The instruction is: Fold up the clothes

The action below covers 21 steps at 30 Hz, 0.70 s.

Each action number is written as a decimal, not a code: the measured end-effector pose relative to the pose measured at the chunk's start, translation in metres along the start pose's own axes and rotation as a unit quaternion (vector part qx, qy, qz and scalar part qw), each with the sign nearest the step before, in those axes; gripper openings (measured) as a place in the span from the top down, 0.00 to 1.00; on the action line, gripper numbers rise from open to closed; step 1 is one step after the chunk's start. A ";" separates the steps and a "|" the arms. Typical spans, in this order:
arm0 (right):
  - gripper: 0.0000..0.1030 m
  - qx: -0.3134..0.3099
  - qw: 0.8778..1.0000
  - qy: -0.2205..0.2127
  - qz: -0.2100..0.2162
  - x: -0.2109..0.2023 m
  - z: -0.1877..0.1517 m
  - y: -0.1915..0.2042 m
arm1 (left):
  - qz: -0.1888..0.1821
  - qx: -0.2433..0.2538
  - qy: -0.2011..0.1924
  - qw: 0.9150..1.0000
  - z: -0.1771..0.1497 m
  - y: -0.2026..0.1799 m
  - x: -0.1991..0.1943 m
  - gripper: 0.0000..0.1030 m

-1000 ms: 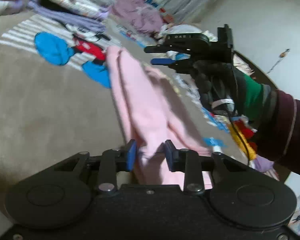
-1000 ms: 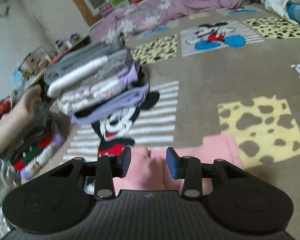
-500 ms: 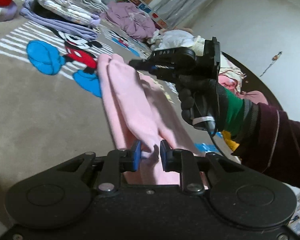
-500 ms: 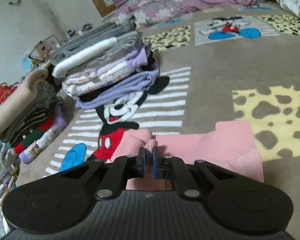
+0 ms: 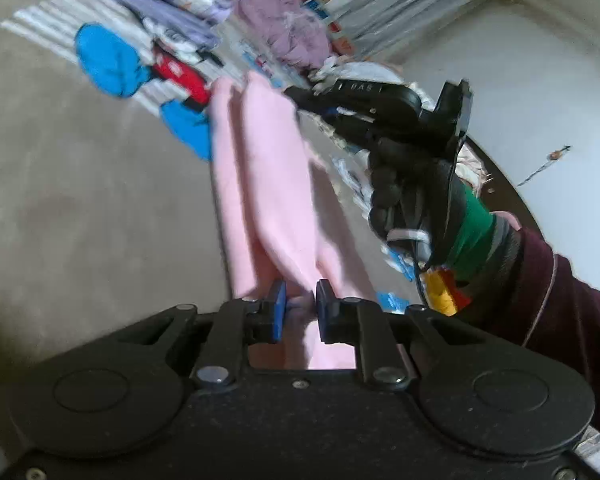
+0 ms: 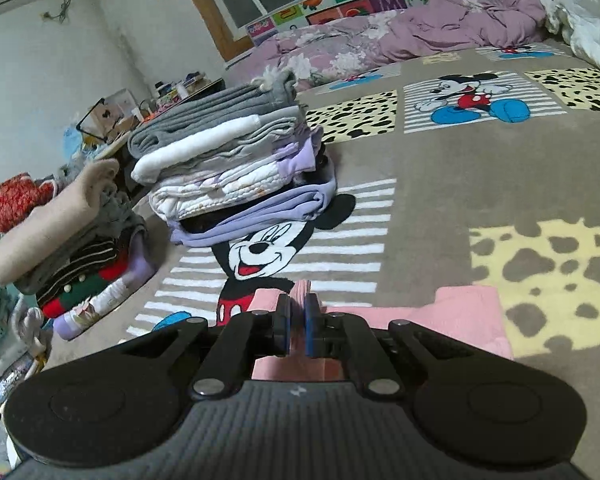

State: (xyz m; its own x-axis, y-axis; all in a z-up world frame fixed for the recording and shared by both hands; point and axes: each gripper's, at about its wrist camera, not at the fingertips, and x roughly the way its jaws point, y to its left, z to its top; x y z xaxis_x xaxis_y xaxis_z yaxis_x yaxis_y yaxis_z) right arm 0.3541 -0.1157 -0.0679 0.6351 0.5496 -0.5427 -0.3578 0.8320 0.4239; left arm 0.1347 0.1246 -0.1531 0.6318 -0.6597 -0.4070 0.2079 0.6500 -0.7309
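A pink garment [image 5: 268,184] hangs stretched between my two grippers above the brown cartoon rug [image 5: 80,208]. My left gripper [image 5: 299,306] is shut on the near end of it. My right gripper [image 6: 296,320] is shut on the other end, a bunched pink edge [image 6: 300,288]; it shows in the left wrist view [image 5: 300,98] at the garment's far end, held by a black-gloved hand [image 5: 412,188]. More of the pink garment [image 6: 452,312] spreads below and to the right of the right gripper.
A tall stack of folded clothes [image 6: 236,160] stands on the rug ahead of the right gripper. A second pile [image 6: 68,248] sits at the left wall. A purple quilt [image 6: 420,28] and a white bundle [image 6: 580,12] lie at the far edge.
Both grippers closed on the pink garment: first wide open around it, now pinching it. The garment has lifted and is pulled taut between them.
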 end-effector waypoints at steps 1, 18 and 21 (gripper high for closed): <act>0.92 -0.006 1.000 0.003 -0.006 0.004 0.000 0.001 | 0.017 -0.002 0.006 1.000 -0.002 0.001 0.002 0.86; 0.81 0.008 0.999 -0.004 -0.038 0.023 -0.004 -0.005 | 0.018 0.001 0.016 1.000 0.000 -0.005 -0.003 0.63; 0.71 -0.017 0.999 -0.024 -0.038 0.000 -0.006 0.004 | 0.033 0.044 0.000 0.999 0.002 -0.015 -0.016 0.56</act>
State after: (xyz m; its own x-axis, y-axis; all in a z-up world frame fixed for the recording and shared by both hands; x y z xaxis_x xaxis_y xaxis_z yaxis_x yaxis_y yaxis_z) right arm 0.3485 -0.1119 -0.0702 0.6935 0.4809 -0.5364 -0.3294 0.8738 0.3576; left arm 0.1223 0.1260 -0.1342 0.6463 -0.6145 -0.4523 0.2304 0.7223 -0.6521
